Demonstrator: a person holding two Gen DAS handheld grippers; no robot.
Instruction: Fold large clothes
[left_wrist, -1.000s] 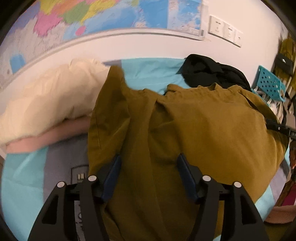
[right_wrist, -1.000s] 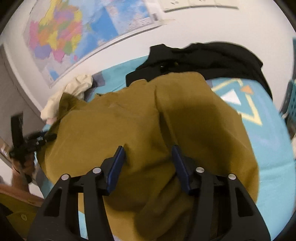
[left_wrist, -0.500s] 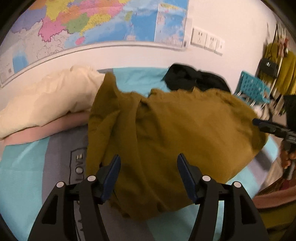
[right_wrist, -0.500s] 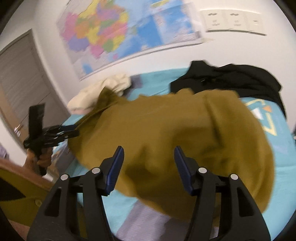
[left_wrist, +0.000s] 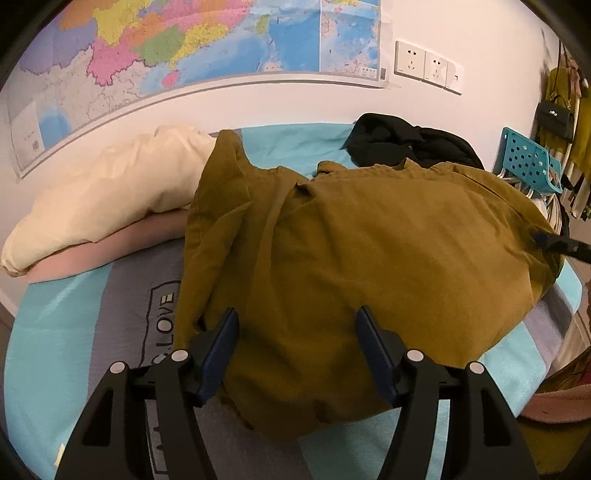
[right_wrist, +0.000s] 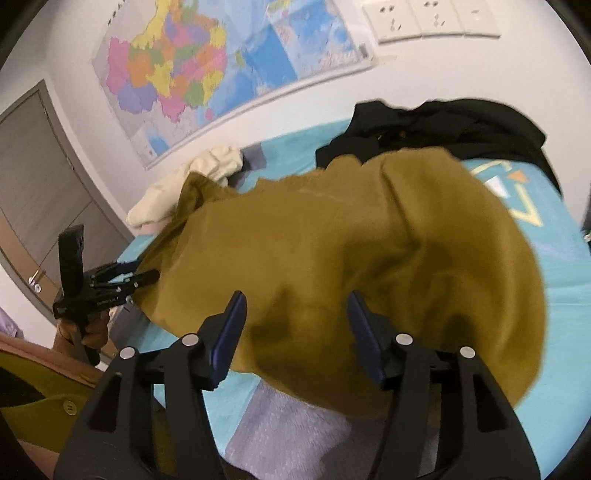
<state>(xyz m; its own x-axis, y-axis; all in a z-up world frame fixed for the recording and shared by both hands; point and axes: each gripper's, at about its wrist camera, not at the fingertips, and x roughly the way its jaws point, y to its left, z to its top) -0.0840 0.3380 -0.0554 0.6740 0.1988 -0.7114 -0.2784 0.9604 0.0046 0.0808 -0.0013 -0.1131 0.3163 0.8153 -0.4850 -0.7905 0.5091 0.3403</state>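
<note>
Olive-brown garment (left_wrist: 369, 258) is lying in a loose heap across the middle of the bed (left_wrist: 74, 332), bunched and rumpled over the turquoise-and-grey cover, with a cream pillow (left_wrist: 110, 192) beyond it on one side and a black garment (left_wrist: 406, 140) behind it by the wall. Both grippers are hovering over its near edge — the left gripper (left_wrist: 297, 339) with its fingers spread and empty, having just been opening, and the right gripper (right_wrist: 295, 317) likewise released, its fingers parted with only cloth lying beneath the gap. The fabric is looking soft, fairly thick and limp, so it will likely sag and drag rather than hold a shape — hem corners or shoulder seams seem the best places to be pinching, one per gripper.
</note>
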